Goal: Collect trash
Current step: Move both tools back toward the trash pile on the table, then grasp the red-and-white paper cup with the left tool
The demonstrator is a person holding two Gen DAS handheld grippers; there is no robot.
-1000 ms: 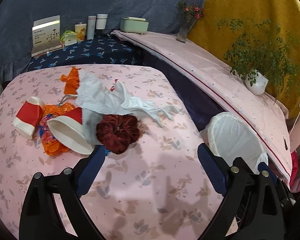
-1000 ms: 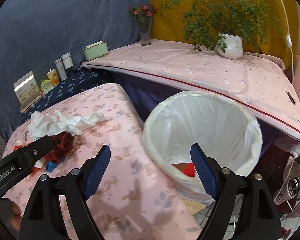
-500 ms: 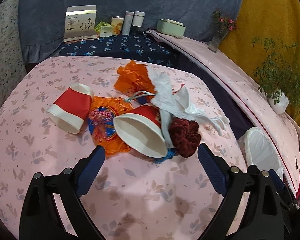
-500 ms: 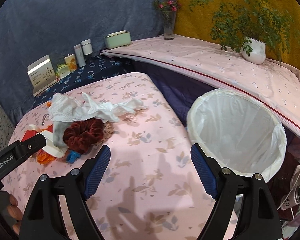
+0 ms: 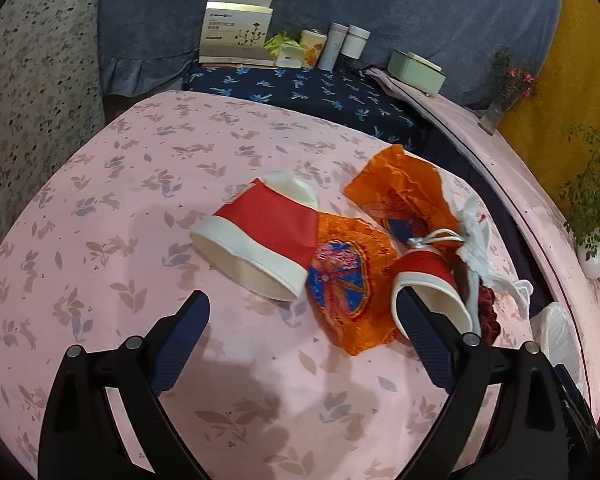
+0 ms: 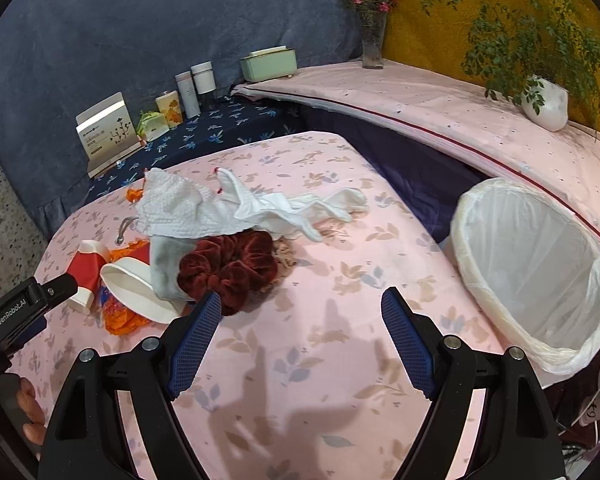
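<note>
A pile of trash lies on the pink floral table [image 5: 100, 248]: a red and white paper cup [image 5: 260, 236] on its side, a second cup [image 5: 432, 292], orange wrappers [image 5: 352, 280], white tissue [image 6: 188, 208], a white glove [image 6: 300, 208] and a dark red scrunchie [image 6: 228, 268]. My left gripper [image 5: 300, 340] is open and empty, just in front of the first cup. My right gripper [image 6: 300, 340] is open and empty over bare tablecloth, near the scrunchie. The white-lined trash bin [image 6: 532, 264] stands off the table's right edge.
A dark blue shelf [image 5: 300, 88] behind the table holds a box [image 5: 236, 32], jars and a green tin [image 5: 416, 72]. A pink ledge [image 6: 460, 112] on the right carries a flower vase [image 6: 372, 44] and a potted plant [image 6: 544, 100].
My left gripper has swung left from the bin side and now faces the first cup. My right gripper has swung left from the bin toward the pile. Both stay open.
</note>
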